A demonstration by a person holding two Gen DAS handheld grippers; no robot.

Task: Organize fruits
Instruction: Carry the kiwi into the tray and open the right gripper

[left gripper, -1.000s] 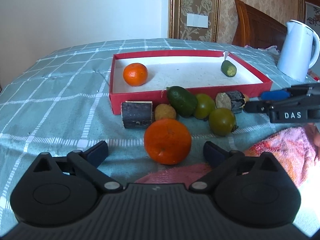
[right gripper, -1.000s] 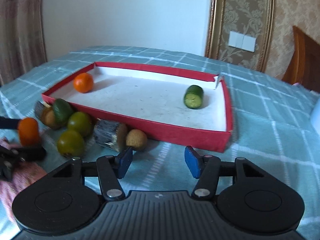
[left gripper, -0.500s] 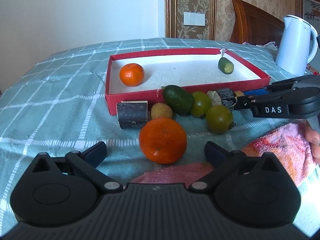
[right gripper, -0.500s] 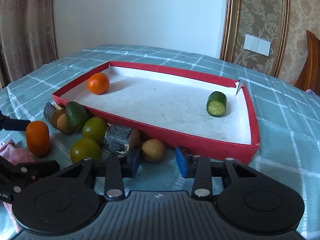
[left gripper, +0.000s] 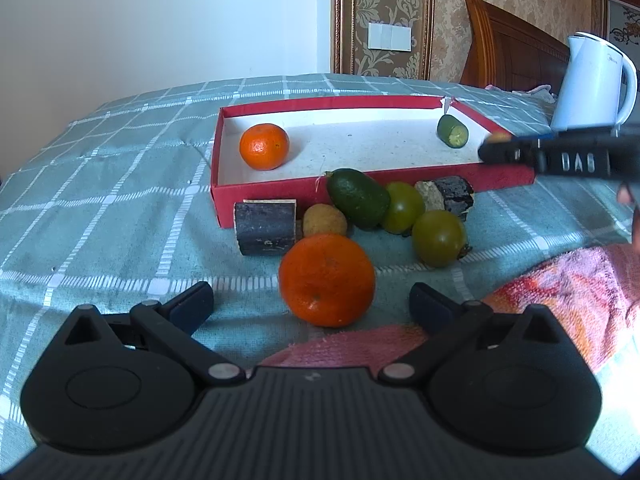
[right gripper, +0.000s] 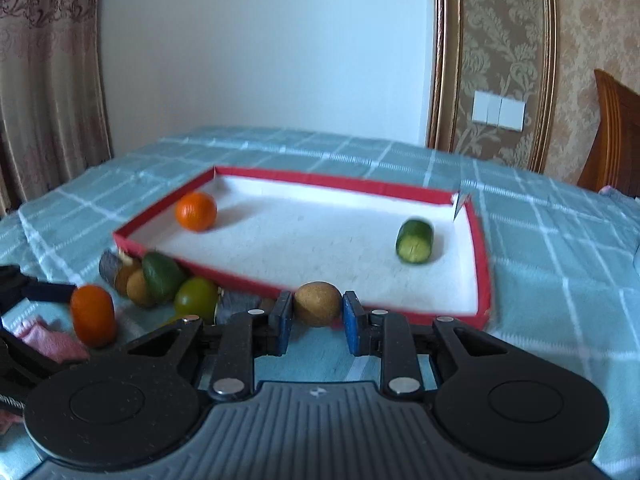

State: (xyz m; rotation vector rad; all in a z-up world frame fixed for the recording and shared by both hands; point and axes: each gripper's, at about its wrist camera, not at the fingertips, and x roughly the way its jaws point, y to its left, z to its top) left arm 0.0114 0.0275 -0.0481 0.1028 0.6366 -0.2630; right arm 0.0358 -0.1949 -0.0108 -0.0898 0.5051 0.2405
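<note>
My right gripper [right gripper: 316, 322] has just lifted a kiwi [right gripper: 317, 303] toward the red tray [right gripper: 482, 280]; my left gripper [left gripper: 311, 307] waits wide open, empty.

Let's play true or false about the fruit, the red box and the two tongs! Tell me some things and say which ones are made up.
1. The red box holds an orange and a cut green cucumber piece. True.
2. The right tongs have a brown kiwi between their blue pads. True.
3. The left tongs are squeezing the big orange. False: they are wide open, with the orange sitting between them untouched.
4. The white kettle stands inside the red box. False: it stands outside, beyond the box.
5. The avocado lies outside the box, against its front wall. True.
</note>
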